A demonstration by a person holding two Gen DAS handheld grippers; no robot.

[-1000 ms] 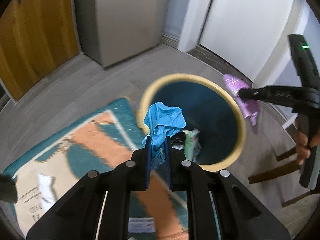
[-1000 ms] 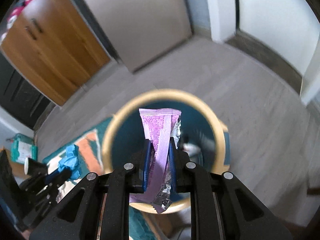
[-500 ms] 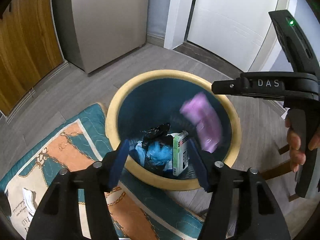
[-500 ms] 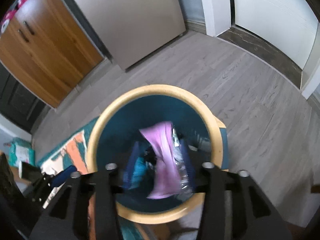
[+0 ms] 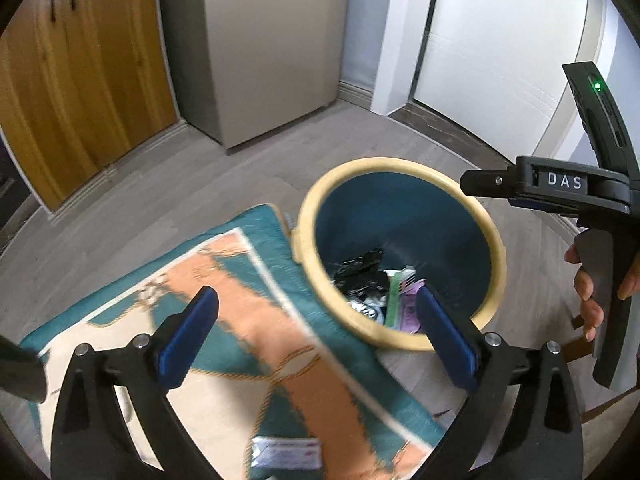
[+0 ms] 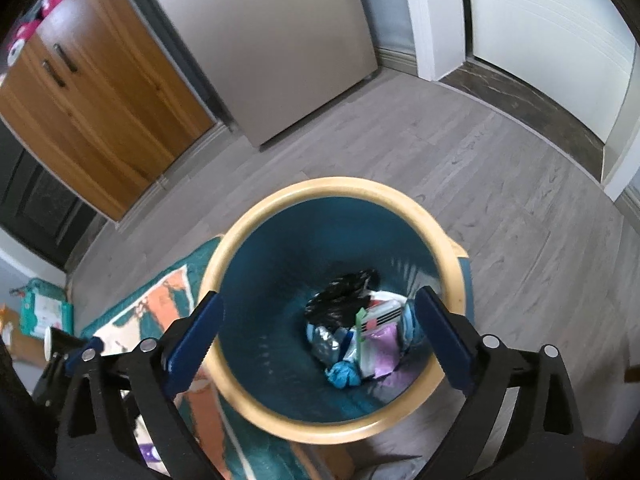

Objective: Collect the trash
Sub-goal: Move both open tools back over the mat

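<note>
A blue bin with a yellow rim [image 5: 404,164] [image 6: 340,184] stands on the floor. Inside lie a purple wrapper [image 6: 382,346], a crumpled blue glove [image 6: 342,374], black plastic [image 6: 340,296] and other packaging. My left gripper [image 5: 316,336] is open and empty, over the rug just left of the bin. My right gripper [image 6: 318,344] is open and empty, right above the bin's mouth; its body also shows in the left wrist view [image 5: 560,184]. A white packet [image 5: 286,452] lies on the rug under my left gripper.
A teal, orange and cream rug [image 5: 224,280] lies left of the bin. A grey fridge [image 5: 272,40], wooden cupboards [image 5: 72,80] and a white door [image 5: 500,48] stand behind. Dark chair legs [image 5: 576,348] are at the right.
Both grippers opened and dropped their loads: the blue glove and the purple wrapper fell into the bin. My left gripper has since swung left over the rug.
</note>
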